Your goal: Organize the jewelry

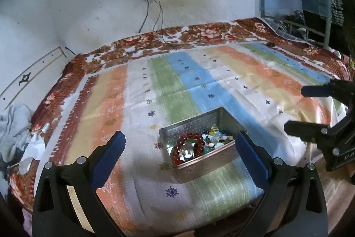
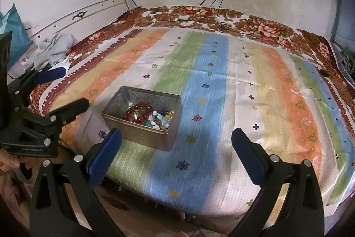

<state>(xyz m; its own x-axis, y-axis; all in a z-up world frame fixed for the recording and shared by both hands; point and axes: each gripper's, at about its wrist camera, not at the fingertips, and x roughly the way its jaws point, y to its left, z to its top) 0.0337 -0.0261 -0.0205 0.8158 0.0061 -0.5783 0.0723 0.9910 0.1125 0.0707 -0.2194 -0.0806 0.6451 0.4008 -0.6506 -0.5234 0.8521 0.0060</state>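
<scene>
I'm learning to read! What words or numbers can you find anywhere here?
"U A": pale letters on the right gripper body, cut off at the picture's edge.
Left gripper body: a small pale label, too blurred to read.
Black hanging cloth: white print, too blurred.
Metal tin: none.

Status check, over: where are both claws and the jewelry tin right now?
Left claw open, empty. Right claw open, empty. Rectangular silver metal tin on striped bedsheet, holding red bead bracelet and mixed coloured beads. Nothing blocking.

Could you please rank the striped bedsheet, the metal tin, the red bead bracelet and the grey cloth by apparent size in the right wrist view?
1. striped bedsheet
2. metal tin
3. grey cloth, though it lies farther away, so its rank against the tin is unsure
4. red bead bracelet
</scene>
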